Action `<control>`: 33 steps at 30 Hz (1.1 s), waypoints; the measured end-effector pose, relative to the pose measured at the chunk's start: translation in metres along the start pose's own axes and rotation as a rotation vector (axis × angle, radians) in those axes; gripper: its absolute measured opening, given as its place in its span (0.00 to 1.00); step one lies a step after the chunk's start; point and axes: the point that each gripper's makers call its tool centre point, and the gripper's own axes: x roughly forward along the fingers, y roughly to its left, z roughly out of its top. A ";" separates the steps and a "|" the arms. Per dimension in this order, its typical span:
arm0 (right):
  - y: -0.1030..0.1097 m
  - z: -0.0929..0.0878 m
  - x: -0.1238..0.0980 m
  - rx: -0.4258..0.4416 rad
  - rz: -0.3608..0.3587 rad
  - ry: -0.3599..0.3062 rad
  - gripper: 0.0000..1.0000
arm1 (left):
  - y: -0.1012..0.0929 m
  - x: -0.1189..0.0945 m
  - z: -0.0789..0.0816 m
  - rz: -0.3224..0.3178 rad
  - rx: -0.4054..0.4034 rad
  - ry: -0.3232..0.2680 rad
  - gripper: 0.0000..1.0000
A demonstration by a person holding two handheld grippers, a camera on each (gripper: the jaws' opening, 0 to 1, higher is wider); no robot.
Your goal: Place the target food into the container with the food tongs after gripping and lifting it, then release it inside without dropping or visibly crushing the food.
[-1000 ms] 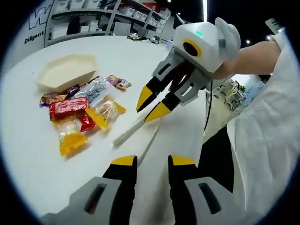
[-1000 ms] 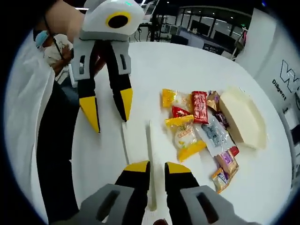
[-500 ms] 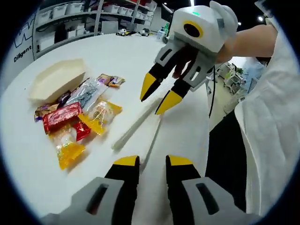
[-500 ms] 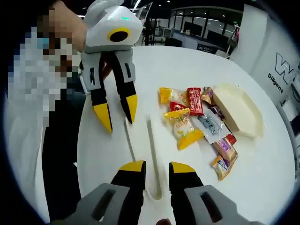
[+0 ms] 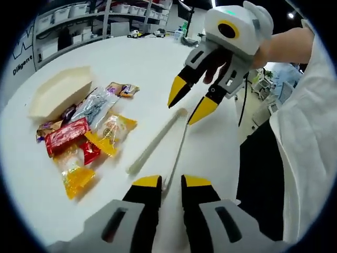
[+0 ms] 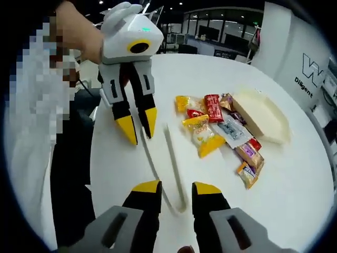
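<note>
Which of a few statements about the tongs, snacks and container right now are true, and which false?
1. The tongs lie on the table. True.
2. The container holds several snacks. False: it looks empty, and the snacks lie beside it.
3. The left tool is open. True.
4. The right tool grips a red packet. False: it is open, holding nothing.
5. The snacks sit between tongs and container. True.
</note>
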 end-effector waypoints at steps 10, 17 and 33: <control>-0.002 -0.008 -0.008 0.023 -0.022 0.000 0.16 | 0.001 0.002 0.001 -0.008 0.017 0.003 0.08; -0.002 -0.012 -0.011 0.031 -0.030 0.008 0.16 | 0.002 0.002 0.001 -0.004 0.028 0.011 0.03; -0.002 -0.016 -0.015 0.049 -0.033 -0.002 0.17 | -0.004 0.003 0.003 -0.033 0.127 0.002 0.00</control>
